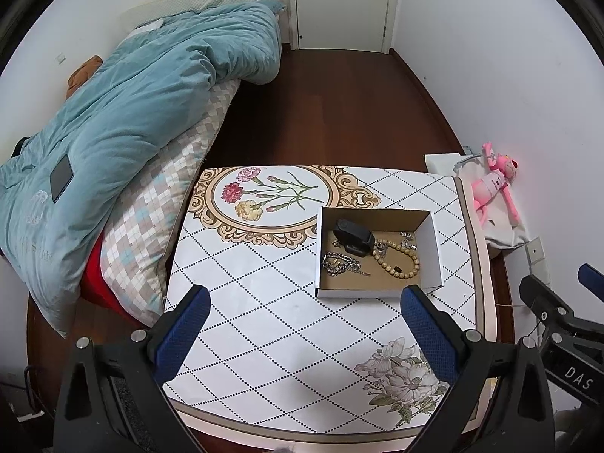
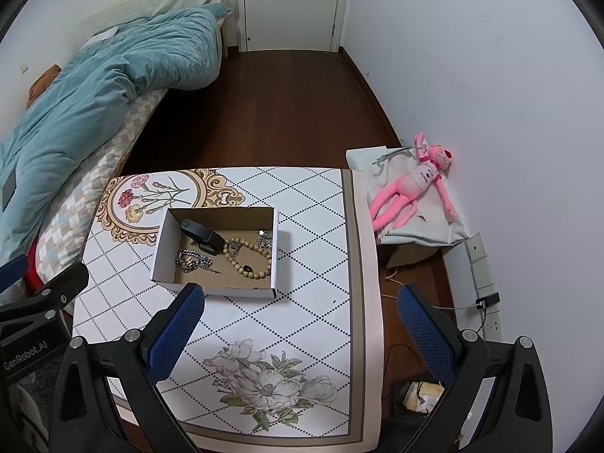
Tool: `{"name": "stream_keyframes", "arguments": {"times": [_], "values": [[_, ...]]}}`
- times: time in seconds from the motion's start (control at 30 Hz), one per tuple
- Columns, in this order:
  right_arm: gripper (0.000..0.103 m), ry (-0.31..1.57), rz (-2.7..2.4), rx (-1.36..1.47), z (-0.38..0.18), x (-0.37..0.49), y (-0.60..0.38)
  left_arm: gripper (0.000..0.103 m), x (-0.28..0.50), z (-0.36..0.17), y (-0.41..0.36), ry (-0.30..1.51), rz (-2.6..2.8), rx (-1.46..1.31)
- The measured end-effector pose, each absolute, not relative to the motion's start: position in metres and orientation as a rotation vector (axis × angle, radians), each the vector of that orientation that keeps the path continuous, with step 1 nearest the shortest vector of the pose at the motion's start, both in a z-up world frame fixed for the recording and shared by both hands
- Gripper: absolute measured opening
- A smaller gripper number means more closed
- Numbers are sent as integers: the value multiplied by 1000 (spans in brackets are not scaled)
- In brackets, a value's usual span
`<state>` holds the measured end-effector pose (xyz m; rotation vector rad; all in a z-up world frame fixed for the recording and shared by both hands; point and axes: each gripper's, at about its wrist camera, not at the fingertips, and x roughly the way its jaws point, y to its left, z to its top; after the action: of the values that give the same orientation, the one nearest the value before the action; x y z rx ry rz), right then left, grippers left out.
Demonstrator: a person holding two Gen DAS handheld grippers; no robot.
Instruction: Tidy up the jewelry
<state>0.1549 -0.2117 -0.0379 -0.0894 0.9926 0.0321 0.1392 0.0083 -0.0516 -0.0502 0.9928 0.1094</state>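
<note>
- Left wrist view: open white cardboard box with brown floor [image 1: 377, 253] sits on white diamond-patterned tablecloth table [image 1: 264, 321], at about 1 o'clock from left gripper [image 1: 305, 317].
- Jewelry all lies inside box: tan wooden bead bracelet [image 1: 400, 260] toward 3 o'clock side, silver chain-link bracelet [image 1: 339, 262] at 8 o'clock corner, black band-like wearable [image 1: 353, 236] propped near 11 o'clock, small silver pieces [image 1: 407, 239] by far right wall, too small to name.
- Nothing jewelry-like on bare cloth, so scene fits either a finished gather-up or a box waiting to be sorted out; cannot tell which.
- Left gripper: blue-padded fingers [image 1: 185, 332] spread wide, nothing between, held back from the box's near wall.
- Right wrist view: right gripper [image 2: 302, 324] also spread wide and empty; box [image 2: 219, 290] at 11 o'clock from it.
- Probably both held high and back so the box interior stays in view.
- Edges: table's right edge runs under right gripper, its right finger [image 2: 422, 332] over dark floor; bed with teal quilt [image 1: 113, 113] crowds table at 9 o'clock.
- Open room: bare cloth near side of box; box walls limit low side entry.
</note>
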Motion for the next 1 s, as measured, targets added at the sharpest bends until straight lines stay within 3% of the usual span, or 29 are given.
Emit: {"name": "stream_keyframes", "arguments": {"times": [1.0], "values": [[103, 993, 45, -90, -34, 155, -209, 103, 137, -51, 10, 992, 114, -49]]}}
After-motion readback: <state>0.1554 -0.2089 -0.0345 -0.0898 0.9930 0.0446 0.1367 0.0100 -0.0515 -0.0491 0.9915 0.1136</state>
